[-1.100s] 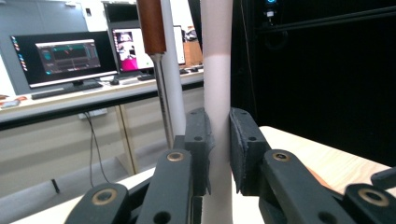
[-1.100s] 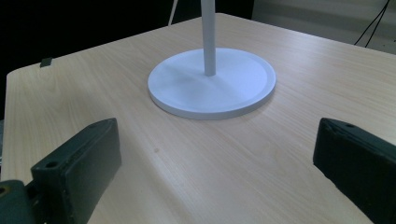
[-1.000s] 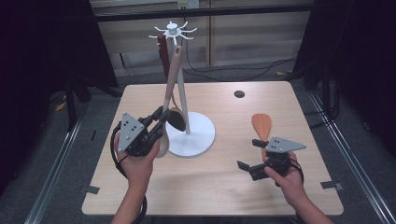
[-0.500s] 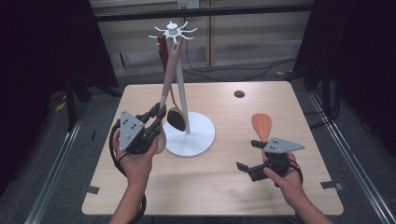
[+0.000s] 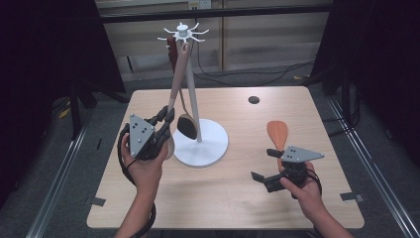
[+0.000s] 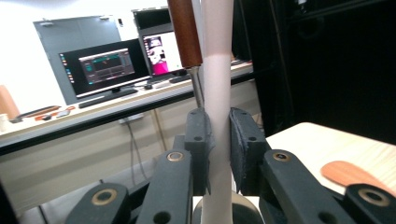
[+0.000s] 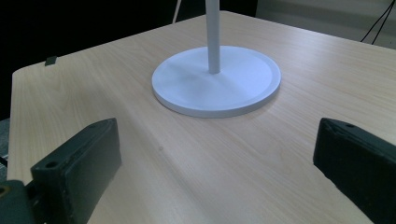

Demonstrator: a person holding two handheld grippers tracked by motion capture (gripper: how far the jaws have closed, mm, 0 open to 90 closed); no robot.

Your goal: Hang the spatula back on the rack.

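A white utensil stand (image 5: 198, 106) with hooks at its top rises from a round base (image 5: 210, 148) on the table. A dark ladle (image 5: 186, 126) with a brown handle (image 6: 184, 32) hangs from it. My left gripper (image 5: 168, 117) is shut on the pale wooden handle (image 5: 176, 82) of another utensil, which leans up to the hooks. In the left gripper view that pale handle (image 6: 217, 93) sits squeezed between the pads of the left gripper (image 6: 217, 133). My right gripper (image 5: 264, 164) stands open low over the table, nothing between its fingers. An orange spatula (image 5: 277, 134) lies just beyond it.
The stand's base (image 7: 216, 79) lies ahead of the right gripper (image 7: 215, 158) across bare wood. A small dark disc (image 5: 253, 99) sits at the back of the table (image 5: 218, 198). The spatula's blade (image 6: 350, 173) shows at the lower right of the left gripper view.
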